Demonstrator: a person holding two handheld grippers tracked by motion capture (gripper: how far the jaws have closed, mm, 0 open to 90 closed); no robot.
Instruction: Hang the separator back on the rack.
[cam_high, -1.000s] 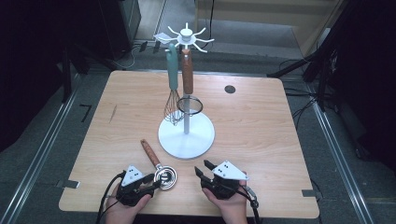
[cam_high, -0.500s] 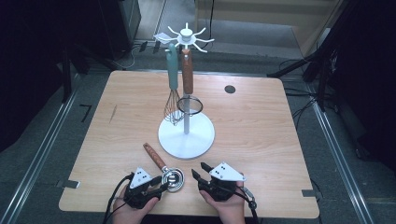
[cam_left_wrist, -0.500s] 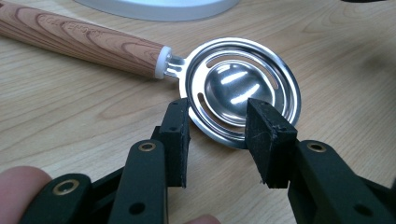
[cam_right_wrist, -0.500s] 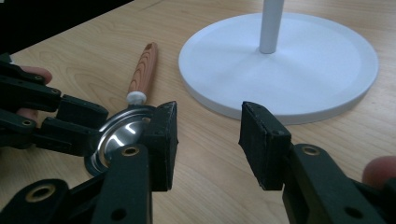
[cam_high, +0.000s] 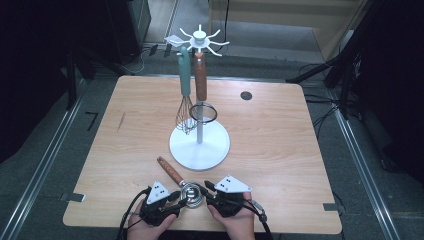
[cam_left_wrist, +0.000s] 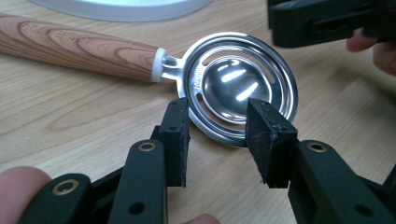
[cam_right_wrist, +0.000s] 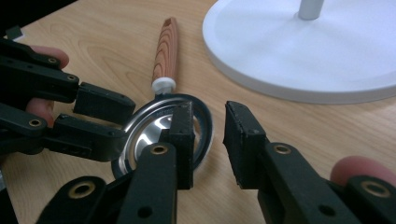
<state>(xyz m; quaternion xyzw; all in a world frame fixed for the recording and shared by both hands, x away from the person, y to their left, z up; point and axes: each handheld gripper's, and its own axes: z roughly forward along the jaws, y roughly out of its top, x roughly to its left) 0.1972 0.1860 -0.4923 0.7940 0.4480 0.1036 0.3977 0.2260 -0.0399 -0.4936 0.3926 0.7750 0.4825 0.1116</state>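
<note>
Two utensils already hang on the rack (cam_high: 199, 145); egg separator (cam_high: 192, 194) lies on table (cam_high: 280, 145) at near edge, left gripper (cam_left_wrist: 217, 123) pinching its metal rim, right gripper (cam_right_wrist: 208, 135) closing beside it w/ nothing btwn pads, lift and hanging still to do.

The high view looks forward and down from above the person's side of the surface (cam_high: 125, 130), taking it all in from far off. The left gripper view sits low and close, looking along its jaws at the egg separator (cam_left_wrist: 238, 88) just beyond them. The right gripper view, equally low and close, faces the same separator beyond its left jaw, and the white stand base (cam_right_wrist: 299, 51) farther ahead.
</note>
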